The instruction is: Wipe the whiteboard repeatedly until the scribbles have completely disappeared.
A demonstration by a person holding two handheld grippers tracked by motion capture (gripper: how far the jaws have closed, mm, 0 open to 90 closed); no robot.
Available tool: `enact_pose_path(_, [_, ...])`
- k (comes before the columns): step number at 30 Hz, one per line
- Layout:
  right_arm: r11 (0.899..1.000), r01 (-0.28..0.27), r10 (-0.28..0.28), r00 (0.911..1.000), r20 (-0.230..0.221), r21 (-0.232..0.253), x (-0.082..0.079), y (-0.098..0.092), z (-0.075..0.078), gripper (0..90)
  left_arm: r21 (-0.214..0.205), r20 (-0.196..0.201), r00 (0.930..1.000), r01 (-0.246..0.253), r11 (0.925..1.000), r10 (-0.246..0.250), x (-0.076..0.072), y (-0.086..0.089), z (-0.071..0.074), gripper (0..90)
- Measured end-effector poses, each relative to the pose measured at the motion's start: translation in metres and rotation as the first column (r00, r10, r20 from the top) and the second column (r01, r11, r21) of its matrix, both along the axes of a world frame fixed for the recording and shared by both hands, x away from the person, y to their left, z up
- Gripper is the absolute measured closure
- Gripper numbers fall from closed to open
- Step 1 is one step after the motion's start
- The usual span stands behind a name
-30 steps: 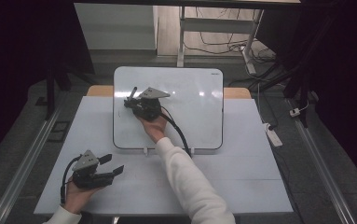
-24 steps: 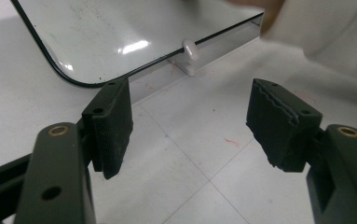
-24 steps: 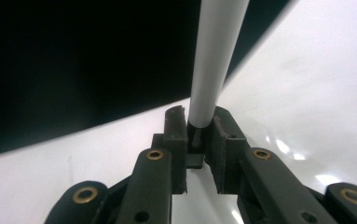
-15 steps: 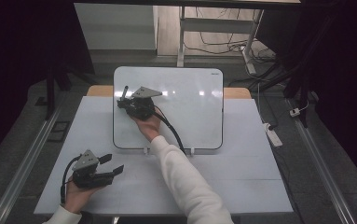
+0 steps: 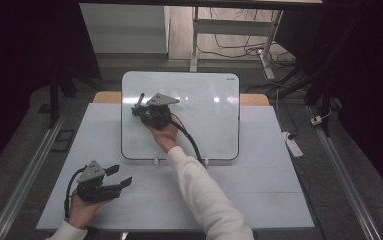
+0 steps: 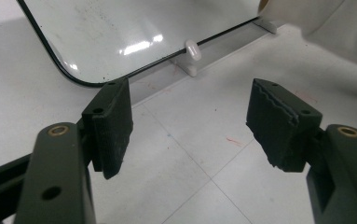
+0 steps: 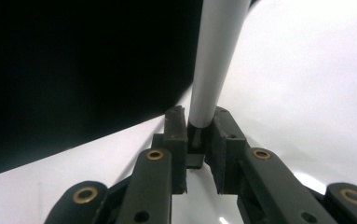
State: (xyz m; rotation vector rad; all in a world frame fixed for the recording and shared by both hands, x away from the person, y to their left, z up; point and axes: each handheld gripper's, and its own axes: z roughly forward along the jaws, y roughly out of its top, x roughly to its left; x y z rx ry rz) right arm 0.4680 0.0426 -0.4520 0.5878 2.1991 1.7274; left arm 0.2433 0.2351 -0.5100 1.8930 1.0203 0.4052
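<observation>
High view: right gripper (image 5: 140, 106) is seen over the whiteboard's (image 5: 204, 115) upper left; left gripper (image 5: 116, 177) is held lower left above the desk (image 5: 259, 190).
Left gripper view: jaws stand apart, nothing between.
Right gripper view: jaws are clamped on a marker (image 7: 213, 65).

Near surface: bare white surface (image 5: 239, 190) lies open between your left tongs (image 5: 121, 176) and your right sleeve (image 5: 204, 195).
Whiteboard: the whiteboard (image 5: 204, 115) stands across the middle, its two small feet (image 6: 191, 50) at the near edge.
Right side: your right tongs (image 5: 138, 106) and forearm lie over the board's left half; its right half is free.
Left tongs: nothing sits between them.
</observation>
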Motion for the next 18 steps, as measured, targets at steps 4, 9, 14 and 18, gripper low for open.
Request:
enact_pose_path(4, [0.999, 0.035, -0.034, 0.9993, -0.015, 0.014, 0.004, -0.022, 0.006, 77.7, 0.001, -0.003, 1.0000, 0.001, 1.0000, -0.001, 0.001, 0.000, -0.001, 32.0])
enact_pose_path(9, [0.999, 0.004, -0.004, 0.9998, -0.019, 0.039, -0.010, -0.046, 0.014, 77.7, 0.003, 0.000, 1.0000, -0.002, 1.0000, 0.002, 0.000, 0.000, 0.000, 32.0])
enact_pose_path(14, [0.999, -0.053, 0.053, 0.9979, -0.037, 0.002, -0.040, -0.071, 0.015, 77.6, 0.009, 0.000, 1.0000, -0.003, 1.0000, 0.003, 0.001, -0.001, -0.001, 32.0])
enact_pose_path(18, [0.995, -0.094, 0.091, 0.9923, -0.084, -0.034, -0.061, -0.095, 0.011, 77.6, 0.012, 0.006, 0.9999, -0.009, 0.9999, 0.008, 0.001, -0.001, -0.001, 32.0])
